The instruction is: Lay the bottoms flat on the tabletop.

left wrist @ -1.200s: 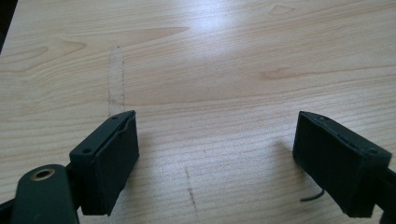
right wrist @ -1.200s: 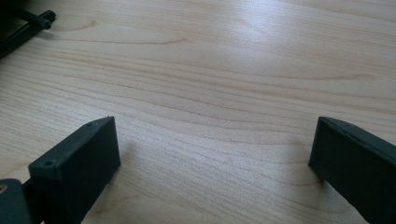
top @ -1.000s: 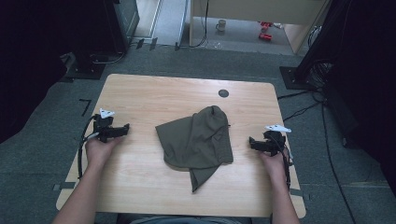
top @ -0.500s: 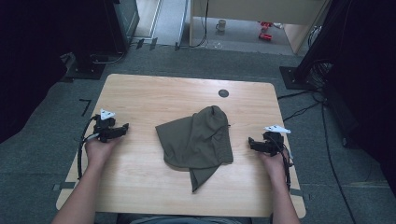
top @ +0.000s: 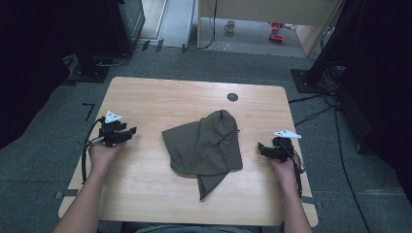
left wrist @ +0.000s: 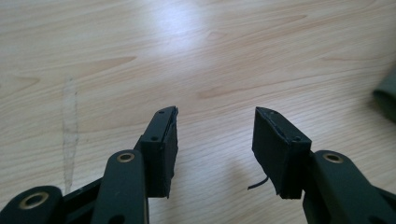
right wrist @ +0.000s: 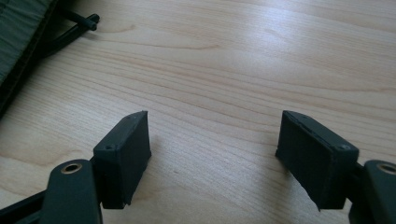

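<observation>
1. Work surface: a light wooden table with rounded corners (top: 145, 97) stands on grey carpet. A small round black cap (top: 232, 97) sits in the tabletop near its far edge.

2. Item under handling: a crumpled olive-green fabric garment (top: 206, 148) lies loose at the middle of the table. One tapering flap runs toward the person's side. Nothing rests on it.

3. Left gripper (top: 127, 134): black, two-jawed, held in the person's left hand (top: 104, 151) at the left part of the table. Its jaws point toward the garment and stand clear of it, with bare wood between. In the left gripper view (left wrist: 215, 133) the jaws stand moderately apart and have just been closing. Nothing lies between them; bare wood shows through the gap. A sliver of the garment (left wrist: 387, 95) shows at the right edge of that view, apart from the jaws.

4. Right gripper (top: 263, 148): black, two-jawed, held in the person's right hand (top: 283, 167) at the right part of the table, near the garment's right edge but not touching it. In the right gripper view (right wrist: 212, 140) the jaws stand wide and have just been closing slightly. The gap is empty over bare wood. The garment's edge (right wrist: 18, 32) and a dark drawcord (right wrist: 74, 27) lie at the upper left of that view, well clear of the jaws.

5. Relation: the garment lies between the two grippers. Neither touches or holds it.
</observation>
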Tool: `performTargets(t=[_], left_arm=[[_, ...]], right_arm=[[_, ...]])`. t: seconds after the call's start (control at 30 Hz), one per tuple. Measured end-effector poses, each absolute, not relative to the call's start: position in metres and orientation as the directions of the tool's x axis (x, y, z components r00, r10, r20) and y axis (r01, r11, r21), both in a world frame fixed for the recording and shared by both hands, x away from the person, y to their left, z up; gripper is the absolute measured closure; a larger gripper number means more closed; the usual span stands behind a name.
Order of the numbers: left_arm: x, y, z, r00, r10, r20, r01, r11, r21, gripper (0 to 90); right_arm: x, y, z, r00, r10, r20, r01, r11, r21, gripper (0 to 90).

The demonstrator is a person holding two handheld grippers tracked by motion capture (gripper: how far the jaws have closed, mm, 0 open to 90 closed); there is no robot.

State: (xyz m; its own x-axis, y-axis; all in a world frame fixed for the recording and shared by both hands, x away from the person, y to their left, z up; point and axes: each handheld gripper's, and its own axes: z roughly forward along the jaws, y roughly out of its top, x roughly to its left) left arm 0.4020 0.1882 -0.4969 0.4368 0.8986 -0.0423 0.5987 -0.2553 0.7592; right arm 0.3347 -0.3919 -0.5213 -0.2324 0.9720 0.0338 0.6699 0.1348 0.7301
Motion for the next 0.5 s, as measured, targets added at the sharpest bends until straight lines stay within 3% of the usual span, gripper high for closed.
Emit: performTargets(t=[0.5], left_arm=[[0.388, 0.154, -0.472, 0.574, 0.818, -0.03, 0.547, -0.356, 0.758, 47.0]], right_arm=[[0.333, -0.39, -0.524, -0.24, 0.97, 0.032, 0.651, 0.136, 0.747, 25.0]])
